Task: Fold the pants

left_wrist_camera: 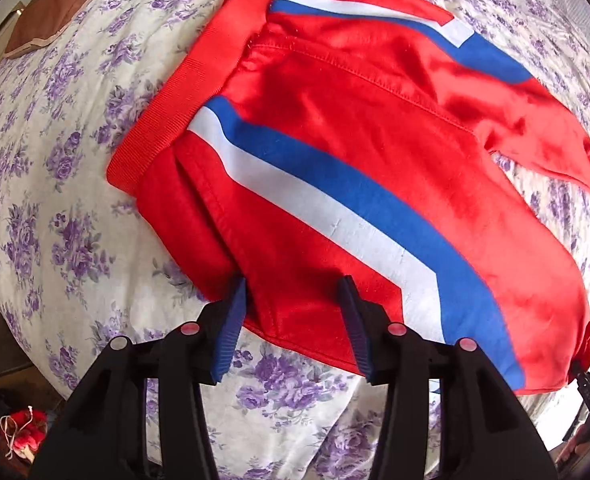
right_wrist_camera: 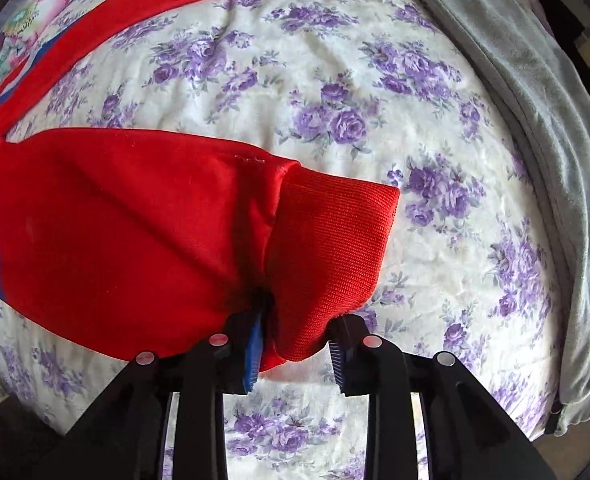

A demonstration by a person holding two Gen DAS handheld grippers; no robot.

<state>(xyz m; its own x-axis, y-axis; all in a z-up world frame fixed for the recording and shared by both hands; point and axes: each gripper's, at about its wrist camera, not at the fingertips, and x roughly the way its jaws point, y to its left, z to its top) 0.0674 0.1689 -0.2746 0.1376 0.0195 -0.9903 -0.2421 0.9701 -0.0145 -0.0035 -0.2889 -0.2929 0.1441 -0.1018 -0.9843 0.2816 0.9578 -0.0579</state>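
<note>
Right wrist, gripper (right_wrist_camera: 295, 344) around ribbed cuff (right_wrist_camera: 331, 248), satiny red pants (left_wrist_camera: 335, 160)

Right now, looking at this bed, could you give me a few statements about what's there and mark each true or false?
1. The pants are red with blue and white stripes. True.
2. The bedsheet is plain white. False: it is white with purple flowers.
3. The right gripper has the ribbed leg cuff between its fingers. True.
4. The left gripper is clamped shut on the waistband. False: its fingers stand apart at the near edge of the pants, and the waistband lies farther off on the left.
5. A grey blanket lies along the right side of the bed. True.
6. The pants are already folded into a small square. False: both legs lie spread apart.
</note>
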